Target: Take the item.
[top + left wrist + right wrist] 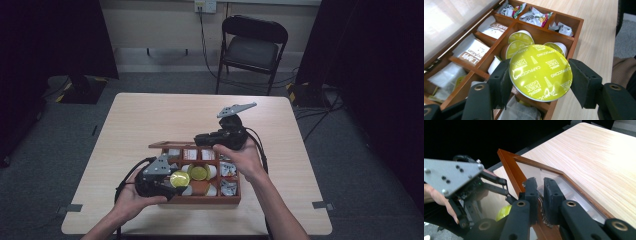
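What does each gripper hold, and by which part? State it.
The left gripper clamps a yellow-green Dolce Gusto cappuccino capsule by opposite sides of its rim. The right gripper pinches the front edge of the wooden box's glass-paned lid.

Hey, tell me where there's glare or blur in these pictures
Left gripper view: white glare washes the box's glass lid, while the capsule is sharp, its foil shiny. Right gripper view: black jaws slightly soft, background dark. High view: table evenly lit, room edges black.
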A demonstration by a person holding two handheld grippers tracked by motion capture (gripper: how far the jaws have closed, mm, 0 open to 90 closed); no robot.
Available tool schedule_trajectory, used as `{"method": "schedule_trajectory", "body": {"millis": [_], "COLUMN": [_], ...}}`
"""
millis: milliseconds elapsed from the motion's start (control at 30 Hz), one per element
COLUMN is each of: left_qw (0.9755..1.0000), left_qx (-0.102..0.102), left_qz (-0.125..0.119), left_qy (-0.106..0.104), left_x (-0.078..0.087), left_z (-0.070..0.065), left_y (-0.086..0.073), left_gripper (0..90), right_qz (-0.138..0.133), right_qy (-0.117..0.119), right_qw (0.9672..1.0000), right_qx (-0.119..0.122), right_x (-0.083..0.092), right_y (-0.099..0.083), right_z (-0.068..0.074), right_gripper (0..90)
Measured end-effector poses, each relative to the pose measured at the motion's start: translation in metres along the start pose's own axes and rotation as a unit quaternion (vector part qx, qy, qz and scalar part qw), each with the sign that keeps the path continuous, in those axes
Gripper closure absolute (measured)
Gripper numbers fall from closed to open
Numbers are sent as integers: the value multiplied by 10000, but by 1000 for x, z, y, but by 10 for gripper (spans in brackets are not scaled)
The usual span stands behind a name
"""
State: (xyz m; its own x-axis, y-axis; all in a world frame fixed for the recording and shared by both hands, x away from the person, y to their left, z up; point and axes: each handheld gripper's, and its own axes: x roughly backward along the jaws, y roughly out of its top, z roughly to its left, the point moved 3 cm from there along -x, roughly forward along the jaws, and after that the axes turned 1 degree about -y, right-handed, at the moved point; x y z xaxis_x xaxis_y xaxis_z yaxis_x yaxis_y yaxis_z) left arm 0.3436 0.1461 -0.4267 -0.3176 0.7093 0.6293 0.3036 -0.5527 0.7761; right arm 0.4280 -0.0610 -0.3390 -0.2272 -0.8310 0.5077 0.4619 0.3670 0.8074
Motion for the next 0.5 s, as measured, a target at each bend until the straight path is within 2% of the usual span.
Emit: {"method": "schedule_trajectory", "body": {"millis": [133, 300, 500], "left_qw": [10000, 9997, 9997], "left_qx": [36, 183, 168], "left_qz": [2, -111, -46], "left_qy": [49, 110, 167], "left_x": [8, 16, 23], "left_z": [3, 7, 11], "left_y": [-5, -12, -17], "left_gripper": [389, 389, 389], "right_qz": [-3, -4, -1], "right_qy": [4, 4, 6], "right_qw": [10000, 10000, 10000], "right_qx": [-7, -6, -12], "right_x": [0, 0, 0], "right_y": [0, 0, 0], "right_z": [0, 0, 0], "right_gripper": [821, 822, 821]}}
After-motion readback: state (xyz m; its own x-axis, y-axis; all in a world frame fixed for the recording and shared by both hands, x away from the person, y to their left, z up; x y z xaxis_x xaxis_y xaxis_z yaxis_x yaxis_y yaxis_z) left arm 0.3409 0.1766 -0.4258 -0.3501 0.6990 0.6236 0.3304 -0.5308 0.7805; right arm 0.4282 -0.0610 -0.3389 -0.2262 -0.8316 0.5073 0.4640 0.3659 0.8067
